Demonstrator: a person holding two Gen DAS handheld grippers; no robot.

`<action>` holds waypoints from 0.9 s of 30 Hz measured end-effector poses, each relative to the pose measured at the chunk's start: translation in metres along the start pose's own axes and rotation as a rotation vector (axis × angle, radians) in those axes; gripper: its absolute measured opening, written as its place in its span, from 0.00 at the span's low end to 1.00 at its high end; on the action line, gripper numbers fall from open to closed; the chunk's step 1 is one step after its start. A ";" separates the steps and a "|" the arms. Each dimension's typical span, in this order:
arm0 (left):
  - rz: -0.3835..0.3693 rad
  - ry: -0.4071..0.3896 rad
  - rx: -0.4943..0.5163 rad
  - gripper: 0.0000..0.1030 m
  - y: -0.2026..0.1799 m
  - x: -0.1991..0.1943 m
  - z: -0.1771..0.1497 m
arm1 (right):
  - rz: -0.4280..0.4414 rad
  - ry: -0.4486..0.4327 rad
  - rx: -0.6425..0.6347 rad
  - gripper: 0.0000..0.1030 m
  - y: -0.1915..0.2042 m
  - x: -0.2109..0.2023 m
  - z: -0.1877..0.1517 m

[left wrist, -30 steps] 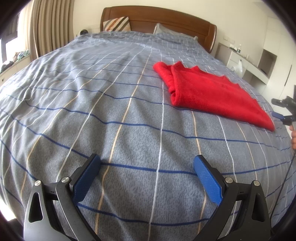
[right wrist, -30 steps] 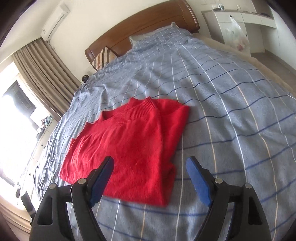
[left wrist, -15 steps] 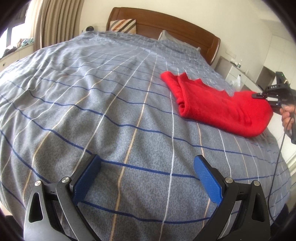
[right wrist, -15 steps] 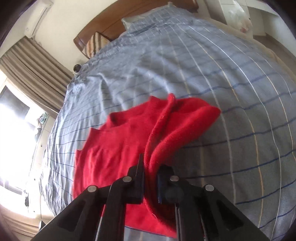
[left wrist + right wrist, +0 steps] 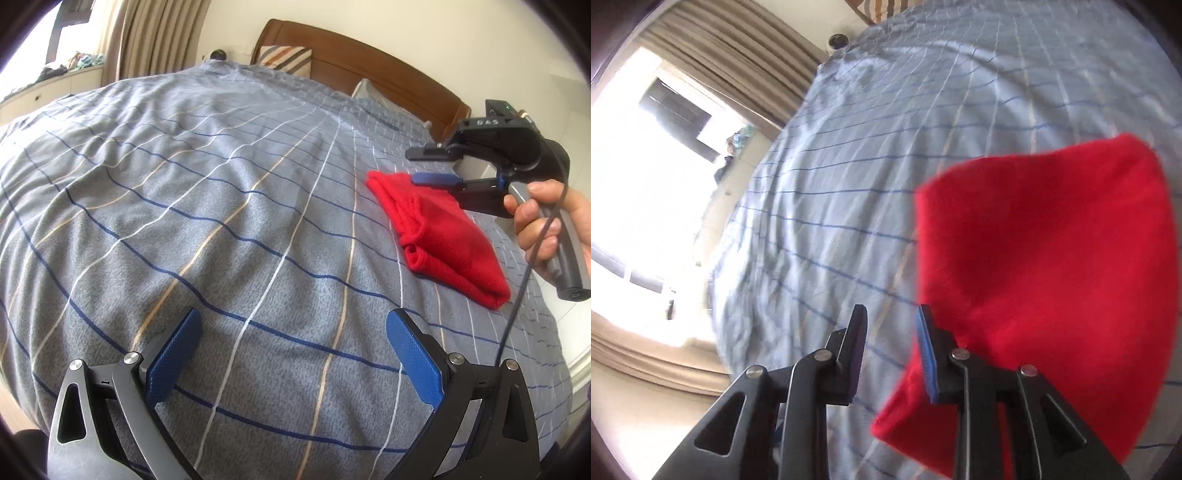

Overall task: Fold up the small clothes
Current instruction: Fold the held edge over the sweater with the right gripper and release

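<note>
While L fingers [image 5: 293,360] spread, red sweater [image 5: 439,236] far right, R fingers [image 5: 892,354] parted beside it.

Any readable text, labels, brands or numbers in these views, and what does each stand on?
"DAS": raised letters on the housing of the right gripper, left wrist view; faint, so uncertain.
Tiny mark on a finger link of the left gripper: too small to read.
Red sweater, bedspread: no text.
</note>
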State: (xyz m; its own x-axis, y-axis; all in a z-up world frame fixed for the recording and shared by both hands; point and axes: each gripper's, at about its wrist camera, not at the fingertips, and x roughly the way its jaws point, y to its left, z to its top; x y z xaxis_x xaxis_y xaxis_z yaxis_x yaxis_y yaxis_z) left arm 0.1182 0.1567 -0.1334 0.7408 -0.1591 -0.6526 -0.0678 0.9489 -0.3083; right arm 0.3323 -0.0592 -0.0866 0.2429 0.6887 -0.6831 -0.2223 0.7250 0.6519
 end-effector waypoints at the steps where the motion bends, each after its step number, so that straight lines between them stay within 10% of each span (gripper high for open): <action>1: -0.001 0.001 -0.003 0.98 0.000 0.000 0.000 | 0.081 0.003 0.017 0.33 0.000 -0.002 -0.004; 4: -0.011 0.004 -0.026 0.98 0.004 0.001 0.001 | 0.094 -0.053 -0.062 0.35 0.006 -0.033 -0.010; 10: -0.013 0.010 -0.033 0.98 0.005 0.003 0.001 | -0.228 -0.083 -0.301 0.35 0.008 -0.066 -0.024; 18: 0.026 0.015 0.027 0.98 -0.003 0.005 -0.006 | -0.276 0.046 -0.430 0.37 0.015 0.016 -0.070; 22: 0.034 0.017 0.036 0.98 -0.004 0.005 -0.007 | -0.194 -0.040 -0.422 0.36 0.019 -0.025 -0.090; 27: 0.025 0.017 0.019 0.98 -0.003 0.005 -0.006 | -0.287 -0.139 -0.406 0.36 -0.014 -0.091 -0.106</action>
State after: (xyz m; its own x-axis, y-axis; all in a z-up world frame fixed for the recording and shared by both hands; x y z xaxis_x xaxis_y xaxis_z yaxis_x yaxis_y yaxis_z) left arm 0.1177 0.1512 -0.1400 0.7274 -0.1397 -0.6719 -0.0737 0.9575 -0.2788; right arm 0.2131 -0.1315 -0.0680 0.4650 0.4744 -0.7475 -0.4704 0.8476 0.2454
